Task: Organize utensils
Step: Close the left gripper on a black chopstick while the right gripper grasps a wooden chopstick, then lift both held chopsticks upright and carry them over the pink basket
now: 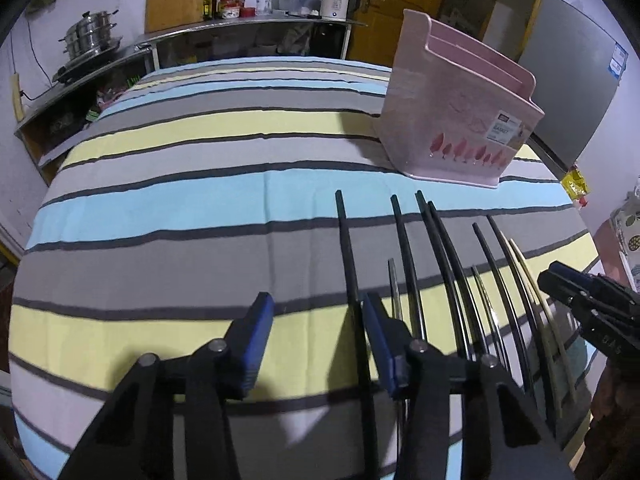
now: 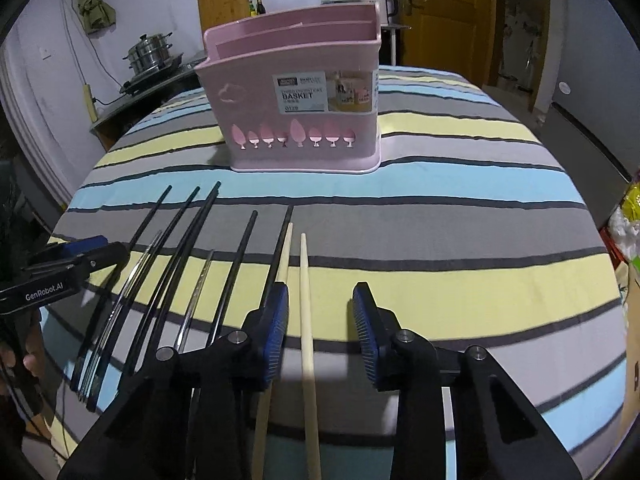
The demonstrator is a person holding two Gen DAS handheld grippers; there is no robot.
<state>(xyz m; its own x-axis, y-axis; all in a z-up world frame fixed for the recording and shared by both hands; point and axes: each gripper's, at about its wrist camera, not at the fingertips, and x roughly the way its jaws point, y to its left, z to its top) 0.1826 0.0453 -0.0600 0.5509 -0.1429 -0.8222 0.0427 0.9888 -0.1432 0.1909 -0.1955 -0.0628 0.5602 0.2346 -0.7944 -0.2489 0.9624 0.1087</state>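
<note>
A pink plastic basket (image 2: 296, 108) stands upright on the striped tablecloth (image 2: 460, 216), toward the far side of the table, with a paper label on its front wall and a row of leaf-shaped cut-outs near its base. Its top is open and split by inner walls into long slots; from here the slots look bare, though their bottoms are hidden.

In front of the basket, well apart from it, the chopsticks lie side by side on the cloth, tips pointing toward the basket: several black chopsticks (image 2: 244, 256), two thin metal ones (image 2: 198, 296) among them, and two cream chopsticks (image 2: 306, 304) at the right end of the row.

The right gripper (image 2: 320, 320) hangs low over the right end, its blue pads partly apart with one cream chopstick lying between them; the pads do not press on it. The left gripper (image 1: 318, 332) is over the left end, jaws also partway apart, with the outermost black chopstick (image 1: 348, 264) running just beside its right pad; nothing is pinched. A hand (image 2: 24, 360) holds the left gripper's handle.
</note>
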